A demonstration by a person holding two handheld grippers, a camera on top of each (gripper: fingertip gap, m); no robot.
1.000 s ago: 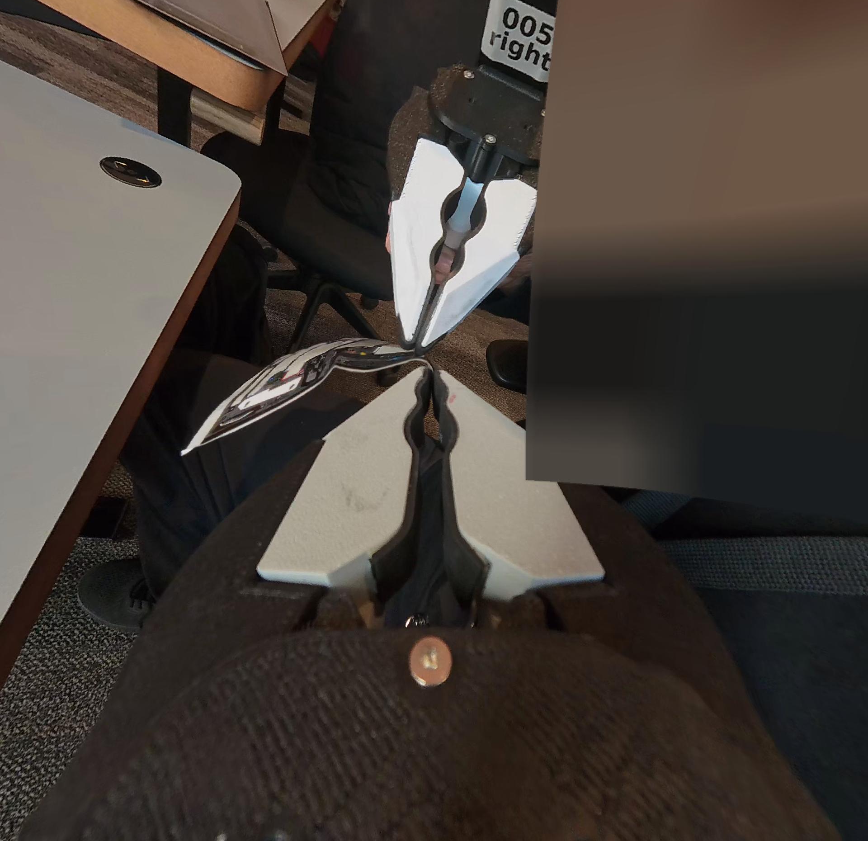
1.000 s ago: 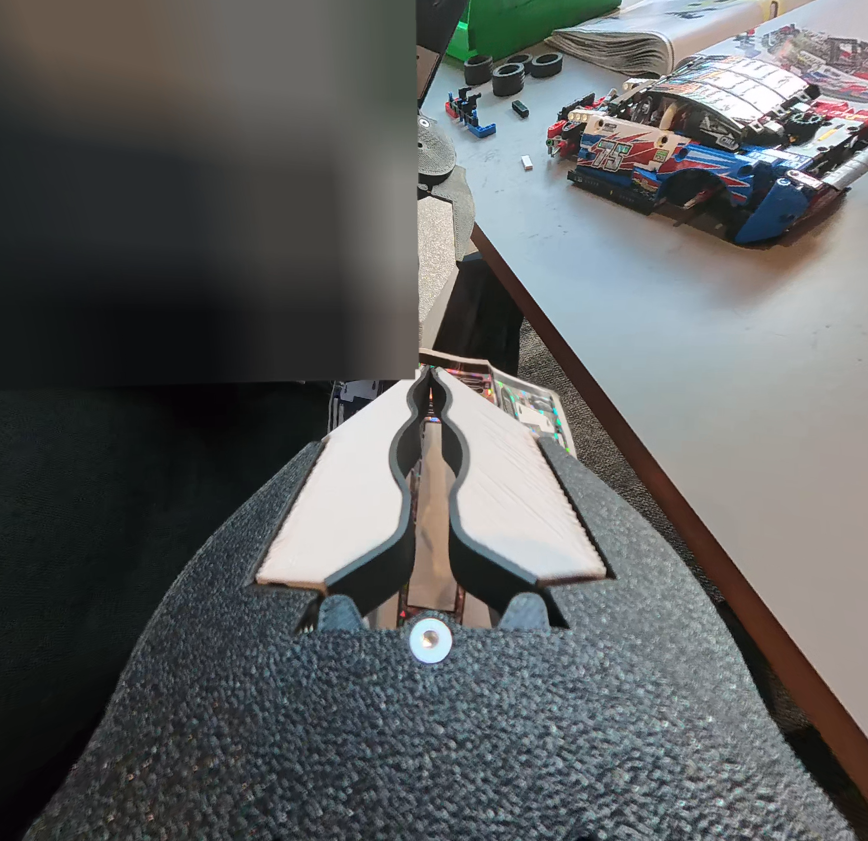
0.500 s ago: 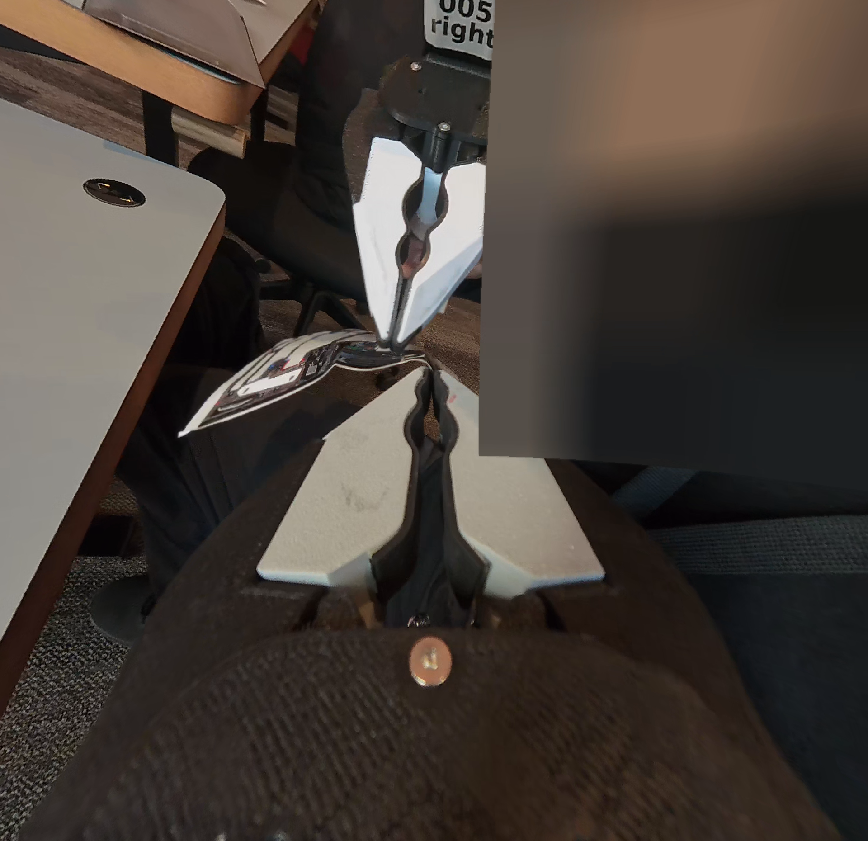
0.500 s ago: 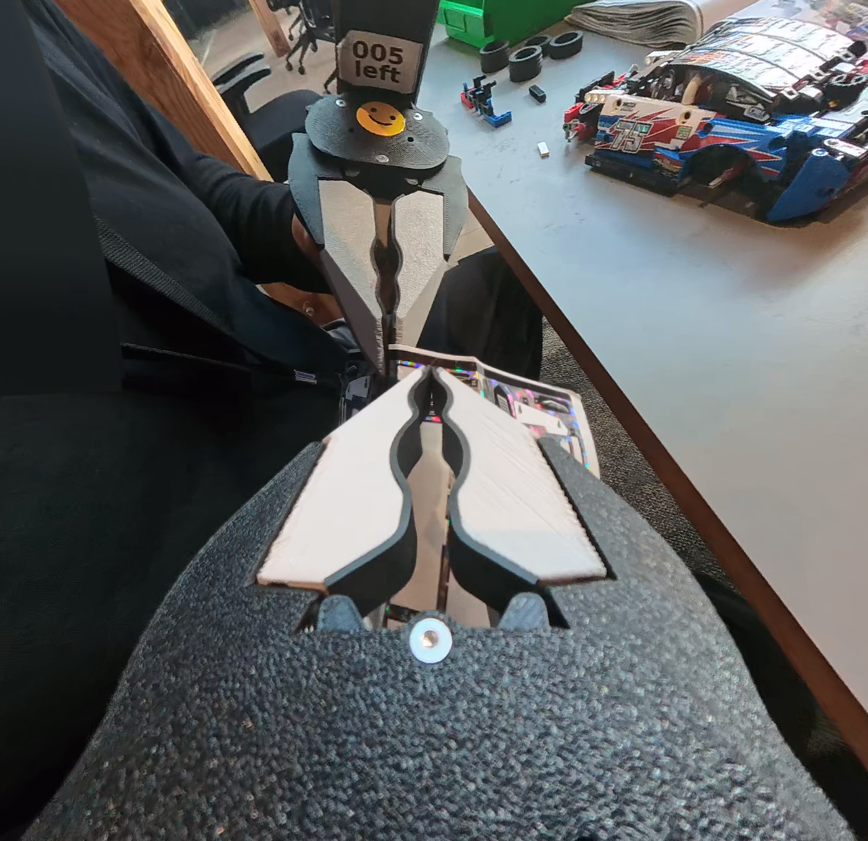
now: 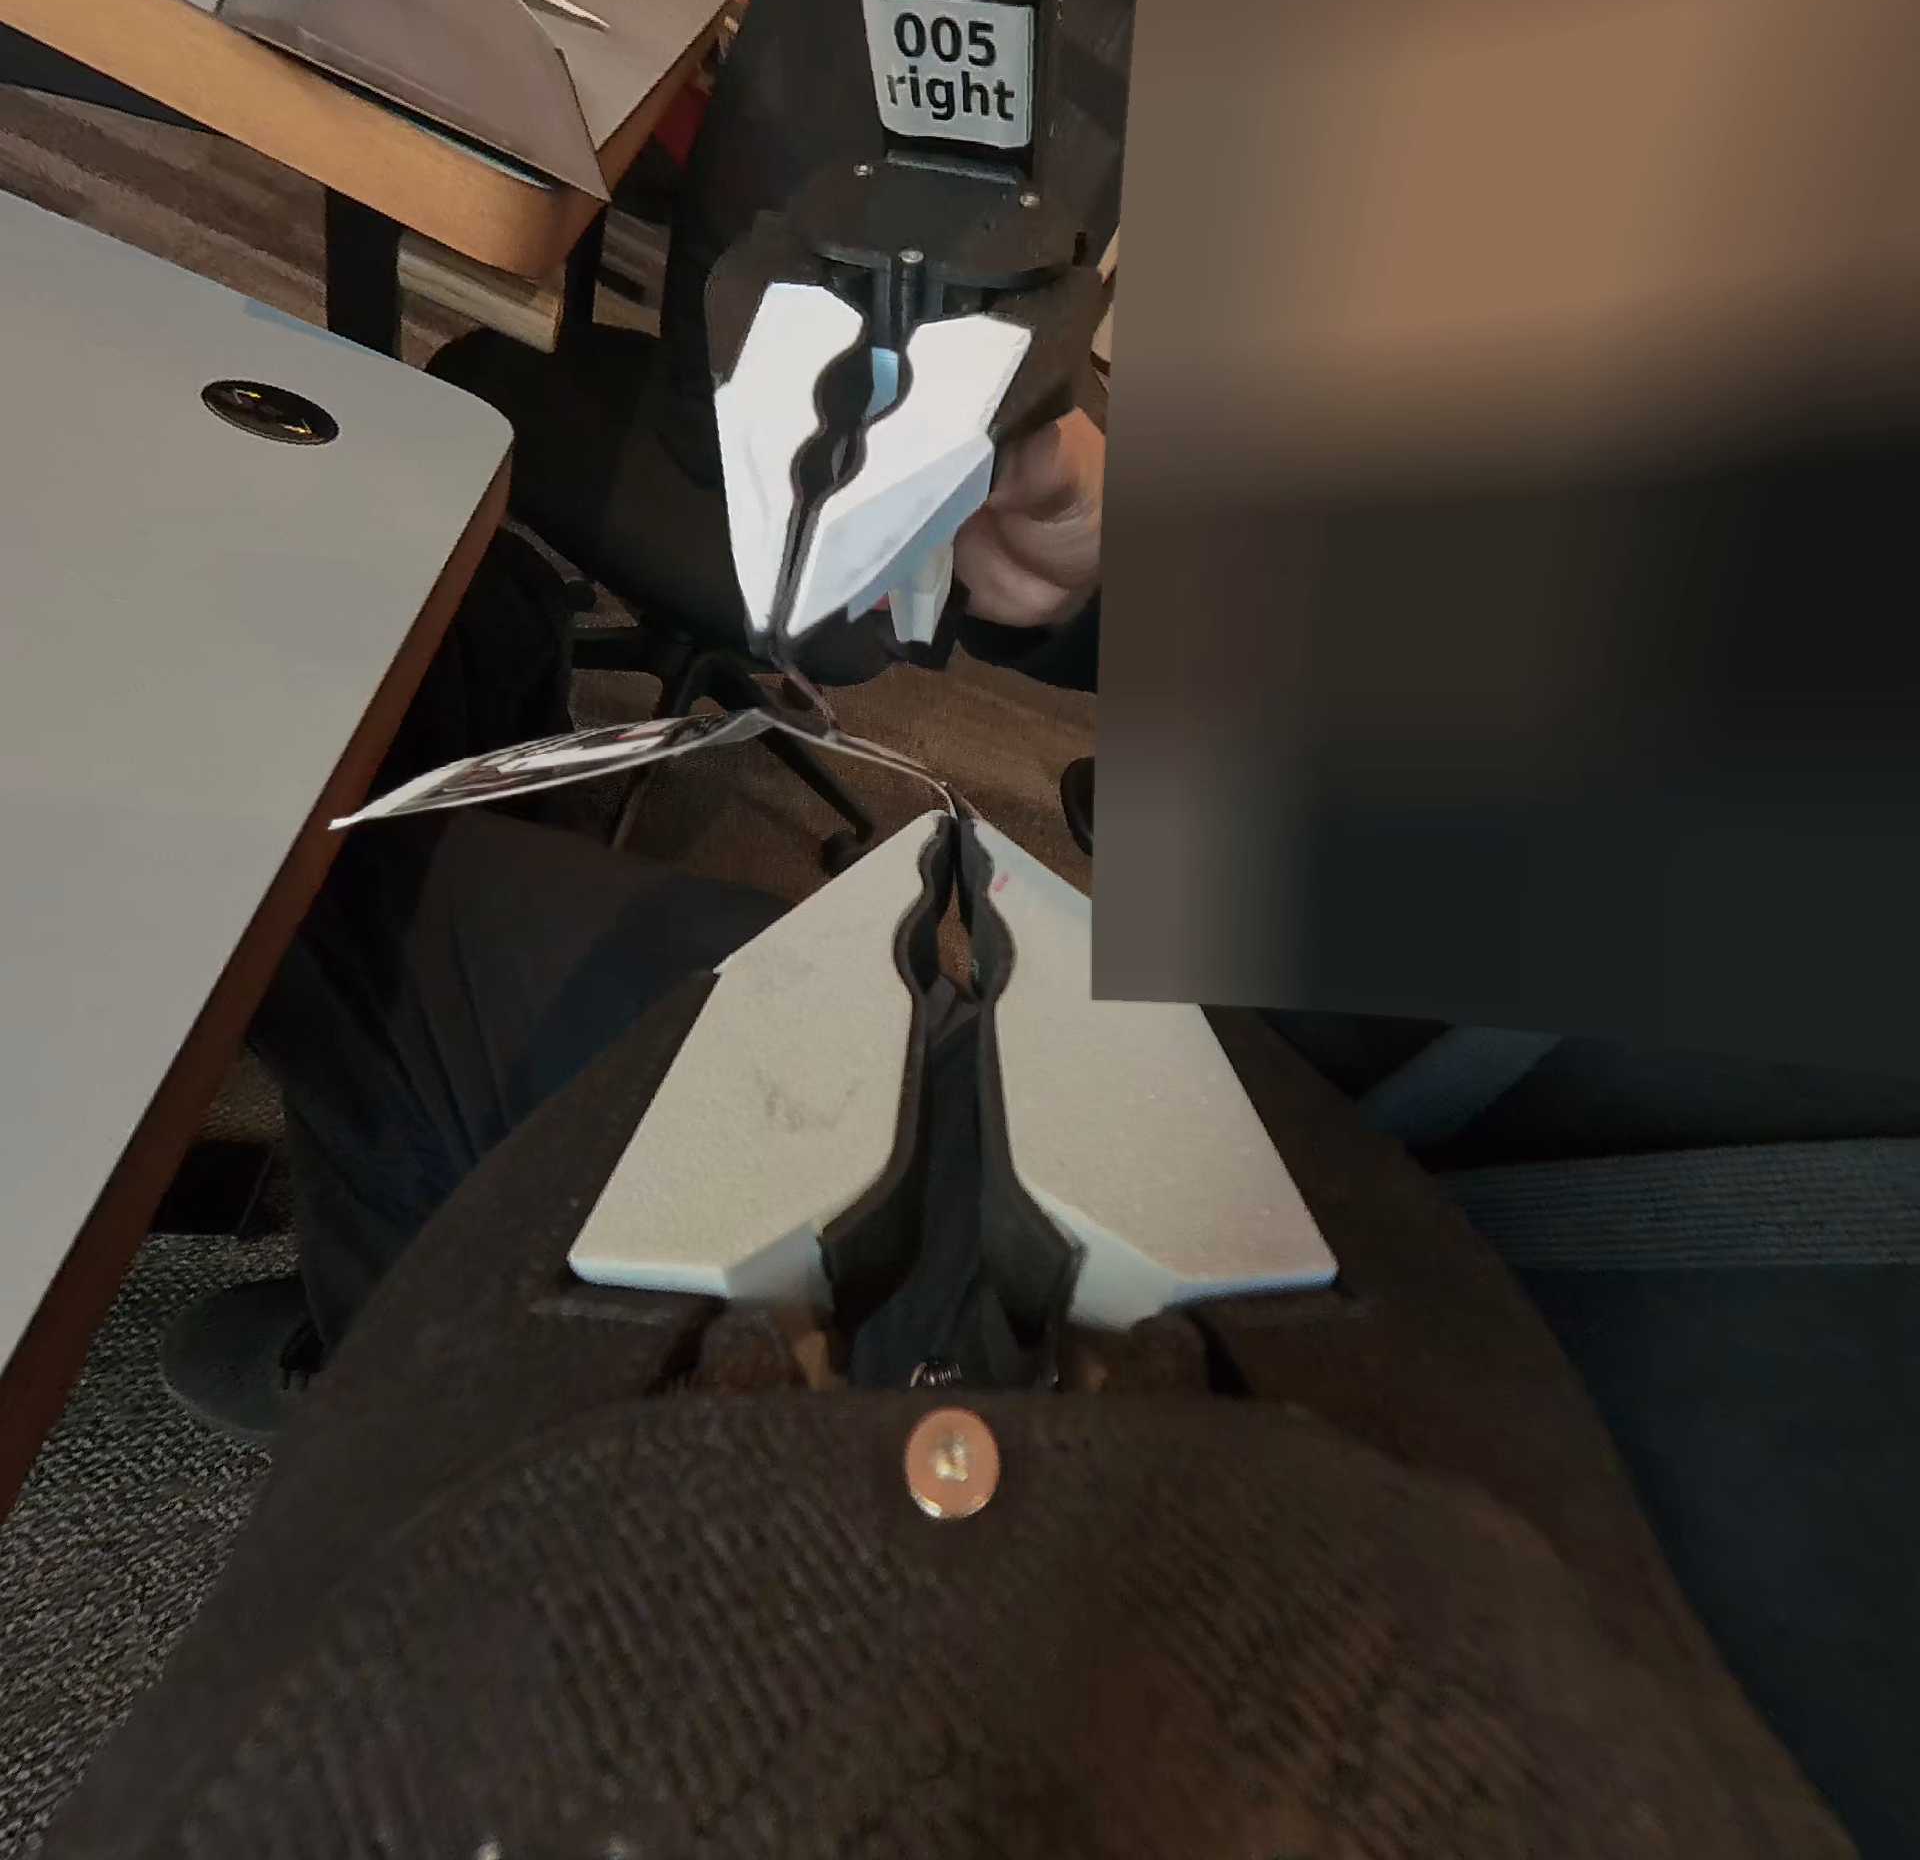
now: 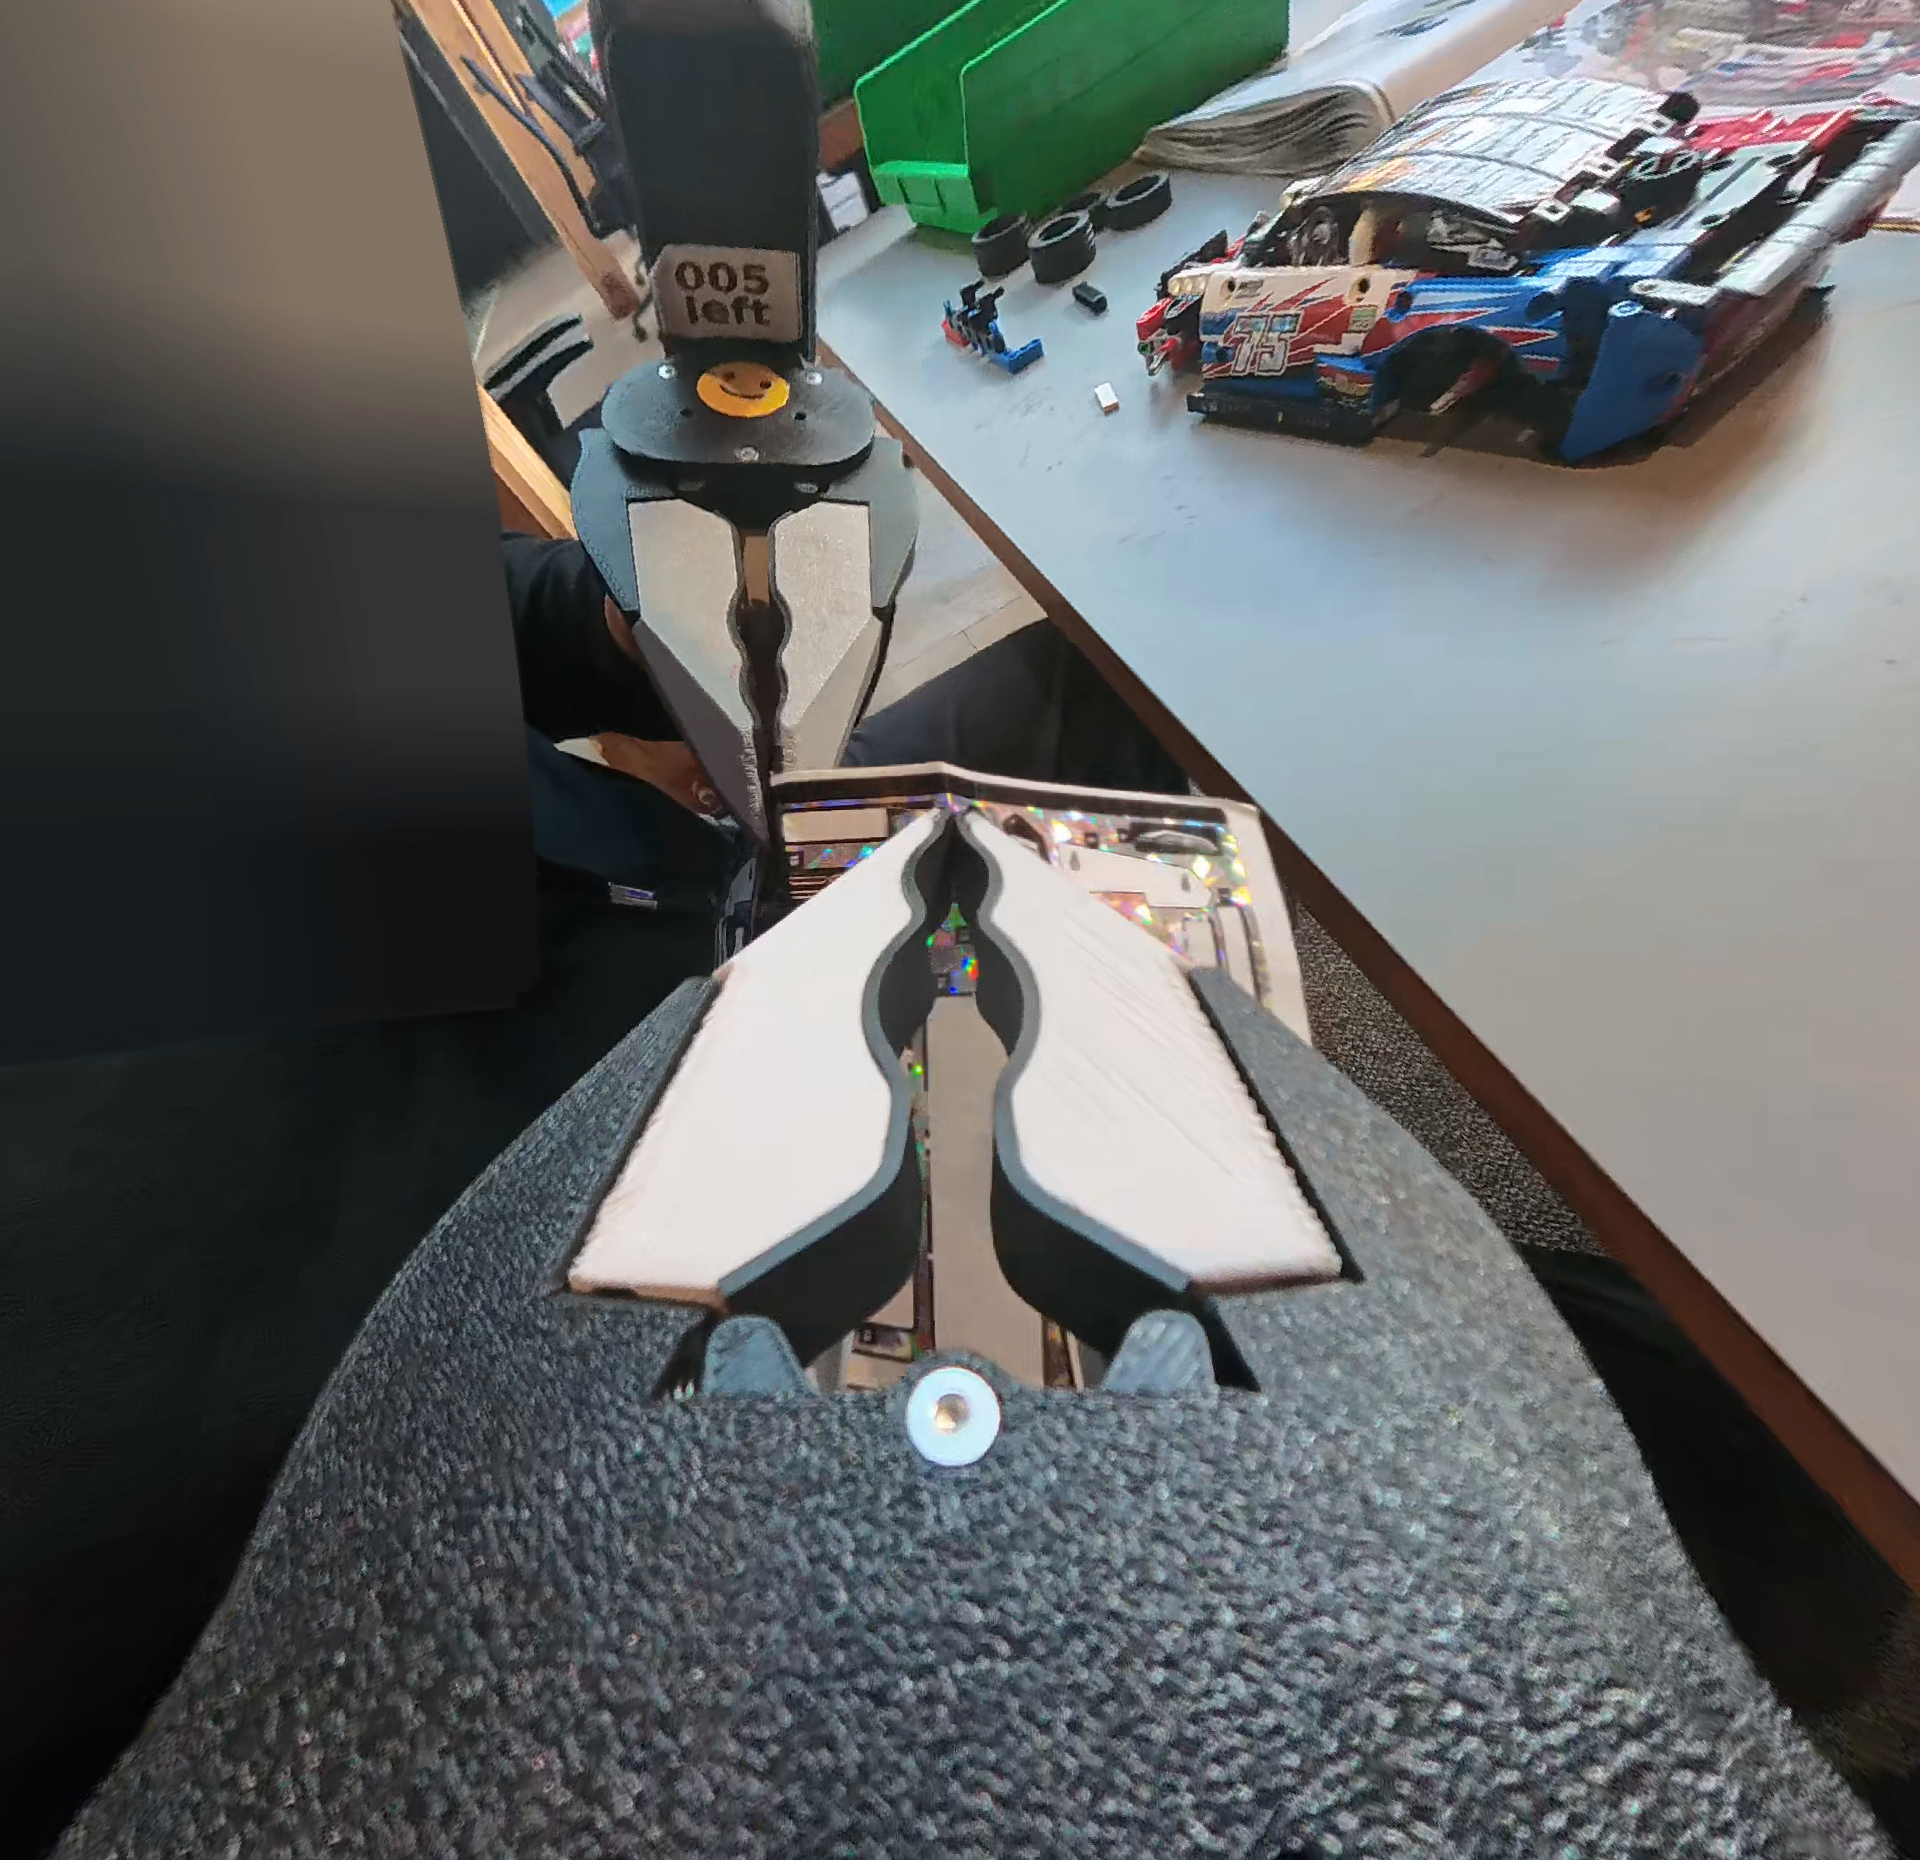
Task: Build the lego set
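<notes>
A shiny sticker sheet (image 6: pixel 1143 854) hangs in the air beside the table, between the two grippers. It also shows edge-on in the left wrist view (image 5: pixel 561 761). My left gripper (image 5: pixel 951 823) is shut on one edge of the sheet; it also shows in the right wrist view (image 6: pixel 764 823). My right gripper (image 6: pixel 948 818) is shut on a thin dark sticker strip (image 5: pixel 805 698) that lifts off the sheet; it faces the left gripper in the left wrist view (image 5: pixel 774 636). The blue, red and white lego car (image 6: pixel 1507 283) stands on the grey table (image 6: pixel 1455 771).
Black tyres (image 6: pixel 1060 241), a small blue and black sub-build (image 6: pixel 987 324) and a tiny white piece (image 6: pixel 1107 395) lie near the car. A green bin (image 6: pixel 1039 75) and an instruction booklet (image 6: pixel 1278 117) sit behind. A person's legs and an office chair are below. My hands' fingertips stand some 5 cm from each other.
My right gripper has pulled up and away from the sheet, and a thin strip now stretches between its tips and the sheet. The sheet has tilted flatter. My left gripper keeps its hold.
</notes>
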